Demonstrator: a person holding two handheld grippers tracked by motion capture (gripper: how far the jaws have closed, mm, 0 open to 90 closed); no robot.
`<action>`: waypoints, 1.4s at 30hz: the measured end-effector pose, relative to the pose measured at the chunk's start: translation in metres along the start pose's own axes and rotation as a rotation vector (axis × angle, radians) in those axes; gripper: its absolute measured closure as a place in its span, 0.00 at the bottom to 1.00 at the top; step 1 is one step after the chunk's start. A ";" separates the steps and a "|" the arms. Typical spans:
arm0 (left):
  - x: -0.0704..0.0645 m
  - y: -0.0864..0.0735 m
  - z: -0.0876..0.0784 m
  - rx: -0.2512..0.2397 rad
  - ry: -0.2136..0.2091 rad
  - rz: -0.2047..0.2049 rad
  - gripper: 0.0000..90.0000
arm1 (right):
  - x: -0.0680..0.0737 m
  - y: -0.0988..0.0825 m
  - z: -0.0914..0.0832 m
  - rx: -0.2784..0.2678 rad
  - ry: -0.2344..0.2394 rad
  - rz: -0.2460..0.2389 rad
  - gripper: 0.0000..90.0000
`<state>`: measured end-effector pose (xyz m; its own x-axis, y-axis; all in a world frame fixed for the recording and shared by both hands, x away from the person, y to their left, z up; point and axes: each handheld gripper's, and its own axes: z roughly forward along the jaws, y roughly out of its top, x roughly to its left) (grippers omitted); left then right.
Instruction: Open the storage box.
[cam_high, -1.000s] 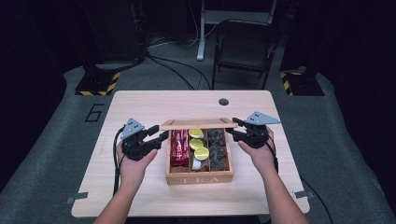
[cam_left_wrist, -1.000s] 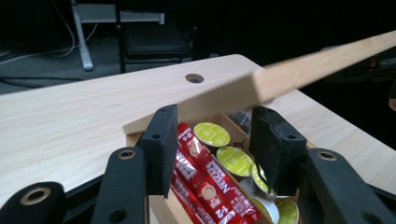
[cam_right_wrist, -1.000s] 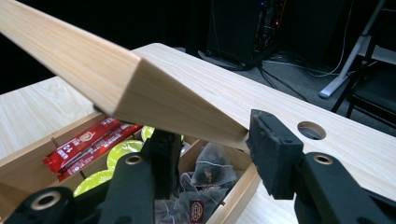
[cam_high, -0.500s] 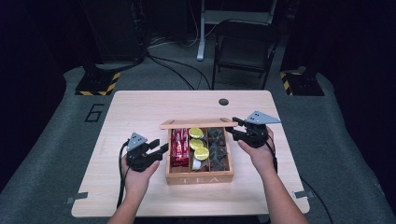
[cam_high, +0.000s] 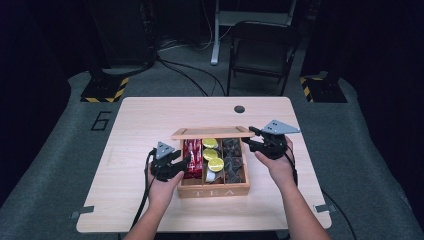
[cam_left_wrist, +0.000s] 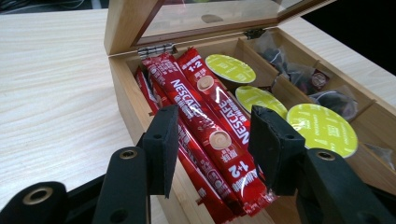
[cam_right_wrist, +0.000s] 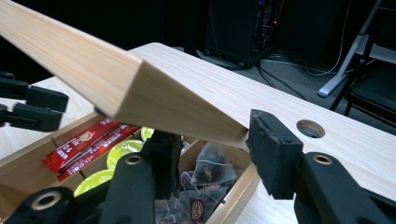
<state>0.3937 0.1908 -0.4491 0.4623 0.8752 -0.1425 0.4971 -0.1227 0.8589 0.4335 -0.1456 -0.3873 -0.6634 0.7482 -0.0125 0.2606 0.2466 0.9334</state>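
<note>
Since a moment ago the left gripper (cam_high: 184, 162) has come down from beside the wooden tea box (cam_high: 214, 191) in the middle of the high view to the box's left compartment; I think it is going for a coffee stick. In the left gripper view its fingers (cam_left_wrist: 164, 144) stand apart on either side of the red coffee sticks (cam_left_wrist: 205, 126), which lie in the middle of the frame, leaning on the box's left wall; the pads are near the sticks but not pressing, so nothing is held yet. To the right, the right gripper (cam_high: 250, 137) has not moved; its fingers (cam_right_wrist: 275, 151) are clamped on the corner of the open lid (cam_high: 212, 132), holding it up over the box.
</note>
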 end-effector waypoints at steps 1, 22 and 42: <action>0.000 0.000 0.002 0.004 0.003 -0.005 0.59 | 0.000 0.000 0.000 0.000 0.001 0.001 0.61; -0.009 0.001 0.026 0.024 0.067 0.000 0.55 | 0.000 -0.001 0.000 -0.001 0.003 -0.007 0.61; -0.017 -0.002 0.039 0.118 0.107 0.087 0.64 | 0.000 -0.001 -0.001 -0.002 0.007 -0.007 0.61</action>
<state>0.4138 0.1577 -0.4679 0.4291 0.9032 -0.0117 0.5444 -0.2483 0.8012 0.4322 -0.1469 -0.3881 -0.6699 0.7423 -0.0166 0.2544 0.2505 0.9341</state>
